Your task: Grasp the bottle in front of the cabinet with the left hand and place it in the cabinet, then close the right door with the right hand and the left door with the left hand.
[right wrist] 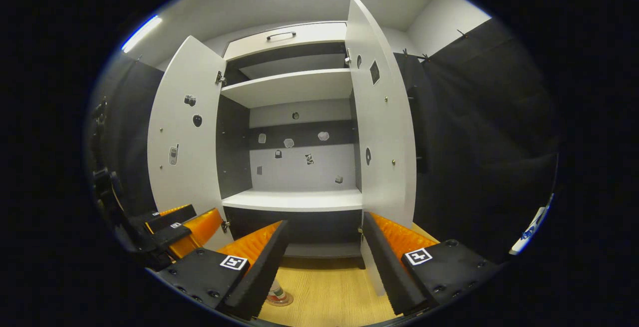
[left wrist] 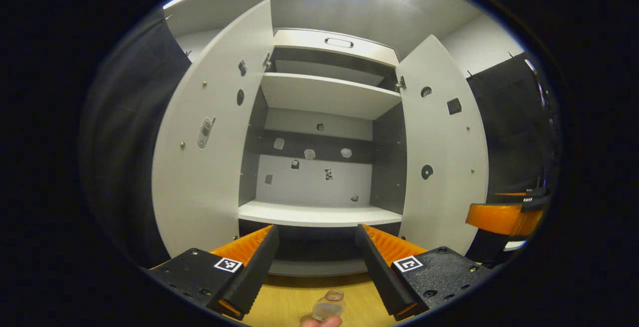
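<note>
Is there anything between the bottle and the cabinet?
No. In the left gripper view, just bare wooden table lies between the bottle and the open cabinet.

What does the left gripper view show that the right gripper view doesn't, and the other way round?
Left gripper view alone: the bottle's open mouth from above, a fingertip below it, and the right gripper off to the side.

Right gripper view alone: the bottle's base on the wooden surface, and the left gripper off to the side.

Both: the open cabinet, both doors swung wide, its shelves bare, and that view's own open orange fingers in front.
</note>
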